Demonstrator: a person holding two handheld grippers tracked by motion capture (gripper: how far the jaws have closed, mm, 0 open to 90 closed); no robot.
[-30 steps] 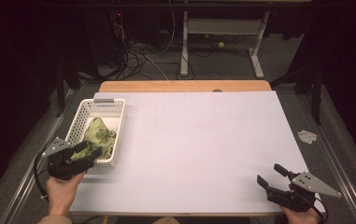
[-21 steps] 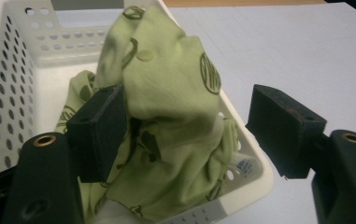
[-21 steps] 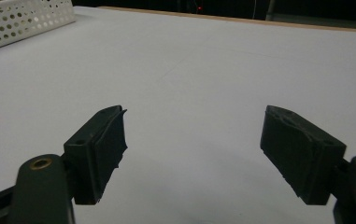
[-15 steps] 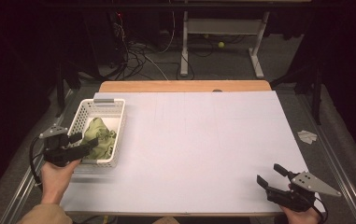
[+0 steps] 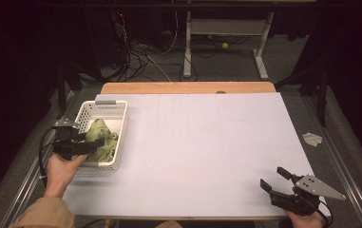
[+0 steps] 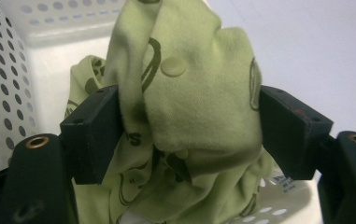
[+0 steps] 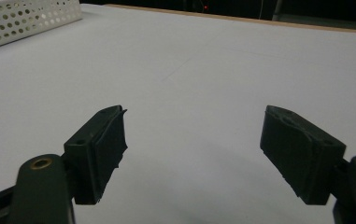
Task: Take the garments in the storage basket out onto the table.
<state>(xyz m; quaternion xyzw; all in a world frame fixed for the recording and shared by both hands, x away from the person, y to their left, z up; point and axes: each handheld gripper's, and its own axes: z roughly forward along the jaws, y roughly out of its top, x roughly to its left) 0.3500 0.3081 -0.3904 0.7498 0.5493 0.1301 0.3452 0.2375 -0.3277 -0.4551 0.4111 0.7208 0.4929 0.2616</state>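
A crumpled light green cloth (image 5: 101, 137) with dark print lies in a white perforated basket (image 5: 103, 104) at the table's left edge. My left gripper (image 5: 95, 144) reaches over the basket's left rim from a person's hand. In the left gripper view its jaws (image 6: 189, 116) have just been opening and now stand wide. A bunch of the green cloth (image 6: 199, 79) sits loosely between them, brushing both pads. My right gripper (image 5: 273, 178) rests low at the table's near right corner. Its jaws (image 7: 192, 140) are open with nothing between them.
A white sheet (image 5: 202, 147) covers the table, with a wooden strip (image 5: 188, 88) along the far edge. The basket's wall (image 7: 26, 18) shows far off in the right gripper view. A paper scrap (image 5: 312, 138) lies on the floor to the right. Cables and a desk frame stand behind.
The left gripper has shifted from the basket's near left corner farther along its left side, and its jaws stand wider around the cloth. The right gripper has stayed put.
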